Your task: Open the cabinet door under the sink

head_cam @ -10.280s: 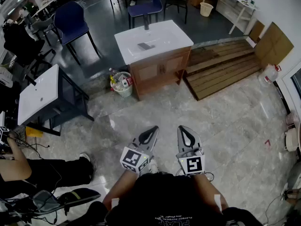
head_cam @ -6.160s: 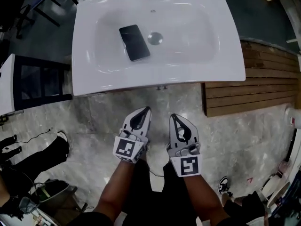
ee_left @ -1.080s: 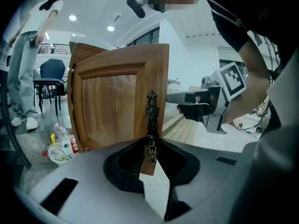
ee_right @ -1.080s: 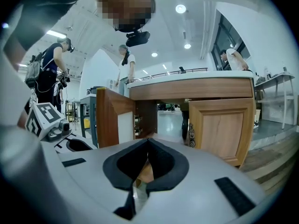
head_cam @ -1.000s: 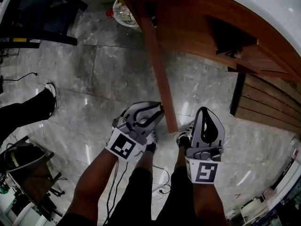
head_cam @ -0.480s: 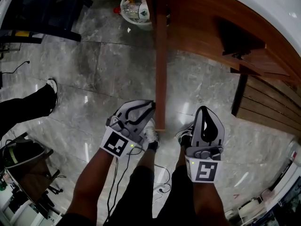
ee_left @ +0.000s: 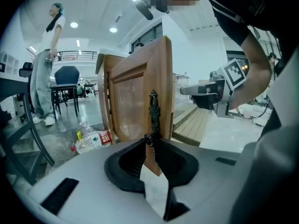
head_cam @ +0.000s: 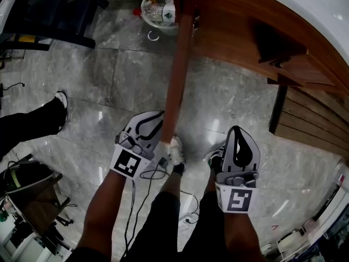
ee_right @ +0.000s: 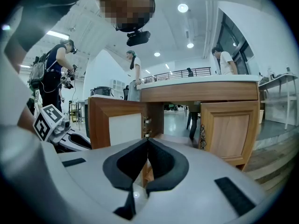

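Both my forearms reach forward and down over the marble floor [head_cam: 109,81], the left forearm [head_cam: 106,201] angled in toward the middle and the right forearm [head_cam: 234,239] running straight ahead. My left hand-held gripper [ee_left: 148,140] tilts downward, and my right hand-held gripper [ee_right: 148,140] sits closer to level.

I count two hand-held grippers, two cabinet doors and two dark ornate handles, one on each door.

The open door [head_cam: 175,75] stands swung out from the wooden cabinet [head_cam: 245,31] under the white sink [head_cam: 327,15], edge-on to me, with its free edge right at my left hand-held gripper. That gripper's jaws have just been closing a little. They are now nearly together, pinched on the lower end of the open door's handle [ee_left: 153,108], with the door's bottom corner just behind them.

My right hand-held gripper is to the right of the open door and clear of it. Its jaws are closed together on nothing, and it faces the cabinet opening. The closed door [ee_right: 229,129] and its handle [ee_right: 202,136] are off to its right.
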Tool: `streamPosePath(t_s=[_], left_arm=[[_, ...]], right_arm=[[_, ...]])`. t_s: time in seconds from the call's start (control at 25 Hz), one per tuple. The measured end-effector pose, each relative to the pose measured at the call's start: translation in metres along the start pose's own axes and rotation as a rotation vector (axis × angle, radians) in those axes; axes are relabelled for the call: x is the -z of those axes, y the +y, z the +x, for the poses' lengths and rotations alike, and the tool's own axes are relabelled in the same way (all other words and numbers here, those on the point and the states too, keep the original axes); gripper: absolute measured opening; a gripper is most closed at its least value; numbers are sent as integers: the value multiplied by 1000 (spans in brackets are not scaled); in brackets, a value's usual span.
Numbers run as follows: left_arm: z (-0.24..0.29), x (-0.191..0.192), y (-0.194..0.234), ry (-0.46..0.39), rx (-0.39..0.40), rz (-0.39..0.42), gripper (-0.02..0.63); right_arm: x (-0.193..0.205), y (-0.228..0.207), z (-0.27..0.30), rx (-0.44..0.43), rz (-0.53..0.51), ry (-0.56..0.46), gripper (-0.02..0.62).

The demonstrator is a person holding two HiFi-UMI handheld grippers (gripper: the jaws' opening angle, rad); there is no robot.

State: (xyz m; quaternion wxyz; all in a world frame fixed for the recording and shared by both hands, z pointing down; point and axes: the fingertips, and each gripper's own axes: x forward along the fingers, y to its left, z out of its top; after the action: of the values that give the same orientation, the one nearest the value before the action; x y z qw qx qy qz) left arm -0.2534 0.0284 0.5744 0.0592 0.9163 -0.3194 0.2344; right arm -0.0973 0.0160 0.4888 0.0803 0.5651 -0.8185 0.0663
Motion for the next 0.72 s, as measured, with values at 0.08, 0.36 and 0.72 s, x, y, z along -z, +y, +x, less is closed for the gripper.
streamPosePath(t_s=[0.08,0.36,0.72], left_arm=[[-6,4,7,2,-23,-8,74],[-11,7,9,12,-76,-23,74],[-42,7,-26,-25,-179,-269,43]], right_arm=[[-1,0,-2,2,0,3,25],[-4,0,-4,8,9,0,25],[-6,-26,-13,30,15,11,25]])
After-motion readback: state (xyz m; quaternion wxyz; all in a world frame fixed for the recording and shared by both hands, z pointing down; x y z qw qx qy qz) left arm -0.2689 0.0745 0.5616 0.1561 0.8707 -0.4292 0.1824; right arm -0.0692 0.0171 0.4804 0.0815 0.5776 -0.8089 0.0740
